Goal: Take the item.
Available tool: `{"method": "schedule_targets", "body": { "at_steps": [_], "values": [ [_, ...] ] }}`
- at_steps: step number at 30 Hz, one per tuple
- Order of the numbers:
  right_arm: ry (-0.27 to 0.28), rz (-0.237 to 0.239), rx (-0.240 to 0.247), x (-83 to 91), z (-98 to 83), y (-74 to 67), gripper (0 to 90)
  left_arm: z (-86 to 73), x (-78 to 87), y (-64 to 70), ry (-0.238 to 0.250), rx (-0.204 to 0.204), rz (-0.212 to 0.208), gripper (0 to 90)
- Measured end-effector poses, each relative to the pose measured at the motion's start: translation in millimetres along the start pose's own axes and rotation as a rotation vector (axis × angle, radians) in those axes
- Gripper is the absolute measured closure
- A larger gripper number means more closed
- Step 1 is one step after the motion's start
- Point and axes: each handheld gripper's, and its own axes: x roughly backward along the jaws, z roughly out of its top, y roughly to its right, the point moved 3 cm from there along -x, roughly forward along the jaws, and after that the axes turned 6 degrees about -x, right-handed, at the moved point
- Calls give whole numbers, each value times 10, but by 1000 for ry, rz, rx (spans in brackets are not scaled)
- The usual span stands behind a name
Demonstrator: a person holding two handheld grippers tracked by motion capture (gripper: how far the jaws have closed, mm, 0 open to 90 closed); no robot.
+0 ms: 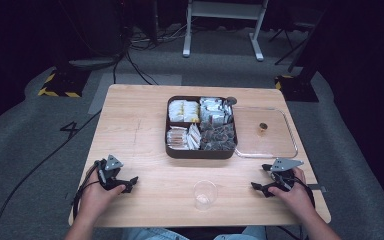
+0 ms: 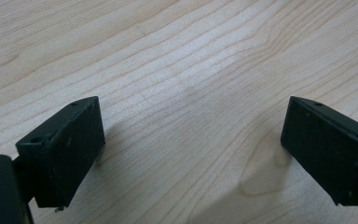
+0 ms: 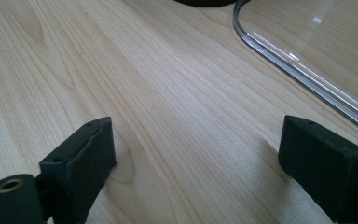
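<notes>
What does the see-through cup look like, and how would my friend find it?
Start at the light wooden table and find the dark brown box with four compartments of packets. Come toward the near edge. The small clear plastic cup stands alone between both hands, empty and see-through, unlike the flat clear lid.

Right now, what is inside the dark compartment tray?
The dark tray holds four sections of wrapped packets: yellow-white, silver, tan-white, and dark ones. Anything beneath the top packets is covered.

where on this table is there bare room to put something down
The widest bare patch is the table's left half, between its left edge and the snack box. Smaller strips flank the plastic cup up front. The right side is crowded by the clear lid beside the box.
</notes>
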Motion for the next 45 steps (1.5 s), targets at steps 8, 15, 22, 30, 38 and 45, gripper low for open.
{"method": "schedule_targets", "body": {
  "at_steps": [8, 15, 22, 30, 38, 45],
  "values": [
    [2, -4, 5, 1, 0, -2, 117, -7, 24, 26, 16, 20, 13, 128],
    [4, -10, -2, 8, -5, -14, 127, 9, 100, 26, 0, 25, 32, 286],
    [5, -11, -4, 12, -8, -18, 132, 120, 261, 75, 74, 55, -1, 320],
    [7, -7, -7, 8, -3, -13, 139, 372, 572, 125, 194, 100, 1, 336],
    [7, -1, -2, 6, 0, -4, 143, 570, 711, 223, 260, 56, -41, 341],
    [8, 0, -2, 6, -1, -6, 143, 800, 708, 232, 269, 16, -67, 341]
  ]
}}
